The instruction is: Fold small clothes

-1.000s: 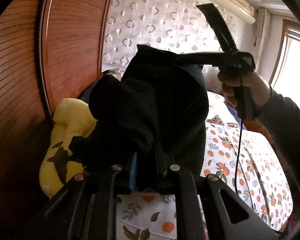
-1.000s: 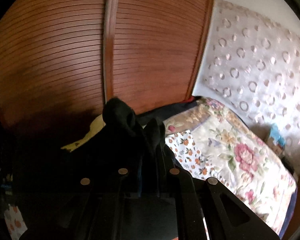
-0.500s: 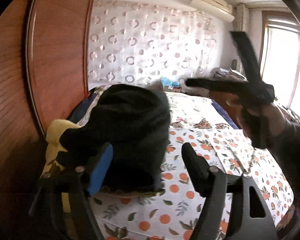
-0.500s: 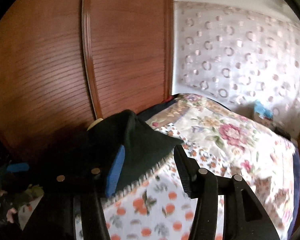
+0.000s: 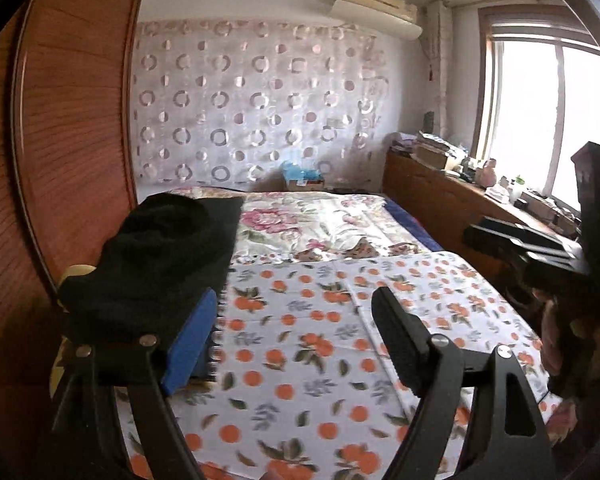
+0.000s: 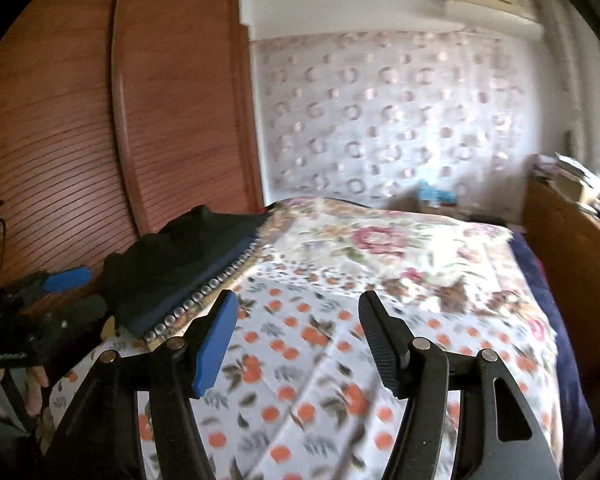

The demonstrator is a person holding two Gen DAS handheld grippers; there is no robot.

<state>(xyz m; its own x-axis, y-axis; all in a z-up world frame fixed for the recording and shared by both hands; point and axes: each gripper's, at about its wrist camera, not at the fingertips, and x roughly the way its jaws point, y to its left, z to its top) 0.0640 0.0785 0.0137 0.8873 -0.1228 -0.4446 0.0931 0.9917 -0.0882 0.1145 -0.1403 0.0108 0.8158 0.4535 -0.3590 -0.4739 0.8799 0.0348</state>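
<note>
A folded black garment (image 5: 168,256) lies on a pile at the left edge of the bed, next to the wooden wardrobe; it also shows in the right wrist view (image 6: 180,264). My left gripper (image 5: 296,332) is open and empty, just right of and in front of the garment. My right gripper (image 6: 296,332) is open and empty above the orange-print sheet (image 6: 308,360). The right gripper also shows at the right edge of the left wrist view (image 5: 540,248). The left gripper shows at the left edge of the right wrist view (image 6: 56,292).
A wooden wardrobe (image 5: 60,160) stands along the bed's left side. A floral quilt (image 5: 312,220) covers the far half of the bed. A wooden dresser (image 5: 452,196) with clutter runs along the right under the window. A yellow pillow (image 5: 76,272) lies under the garment.
Both grippers opened and let go of the black garment, which now lies on the pile at the left. Both grippers have drawn back and to the right of it.
</note>
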